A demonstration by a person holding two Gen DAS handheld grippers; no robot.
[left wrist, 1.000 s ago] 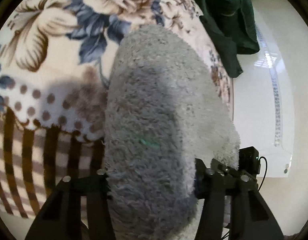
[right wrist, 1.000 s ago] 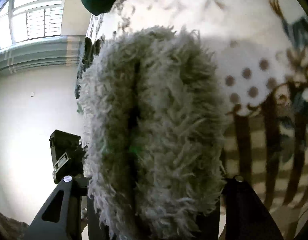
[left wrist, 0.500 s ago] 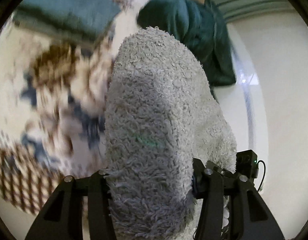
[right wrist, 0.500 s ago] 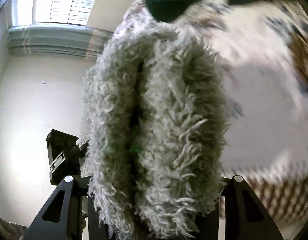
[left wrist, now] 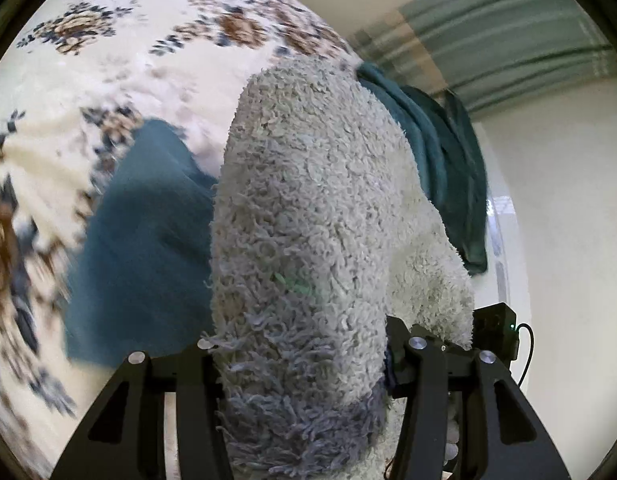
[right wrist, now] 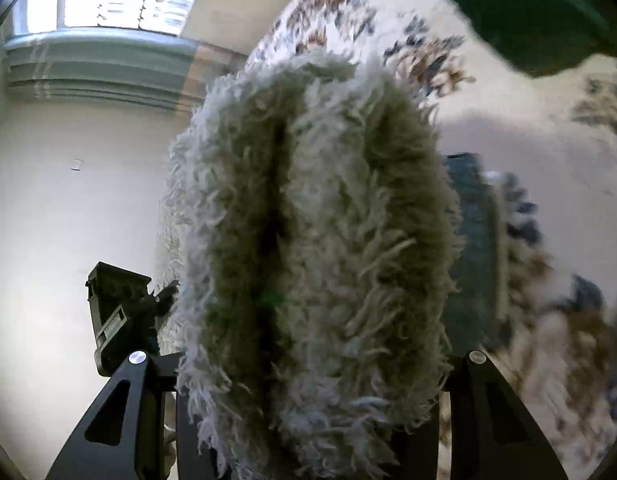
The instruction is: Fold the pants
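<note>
Both the left gripper [left wrist: 300, 364] and right gripper [right wrist: 308, 364] clamp the fluffy grey pants [left wrist: 320, 216], bunched upright between their fingers. Beyond lies a floral bed [left wrist: 156, 60] with teal folded clothes [left wrist: 140, 248].

A bed with a floral cover [left wrist: 156, 68] carries a folded teal cloth [left wrist: 144, 248], left of the left gripper [left wrist: 304, 364], and a teal heap [left wrist: 440, 160] beyond it.

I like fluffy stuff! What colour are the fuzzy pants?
Pale grey-white pants, clearest in the left wrist view.
</note>
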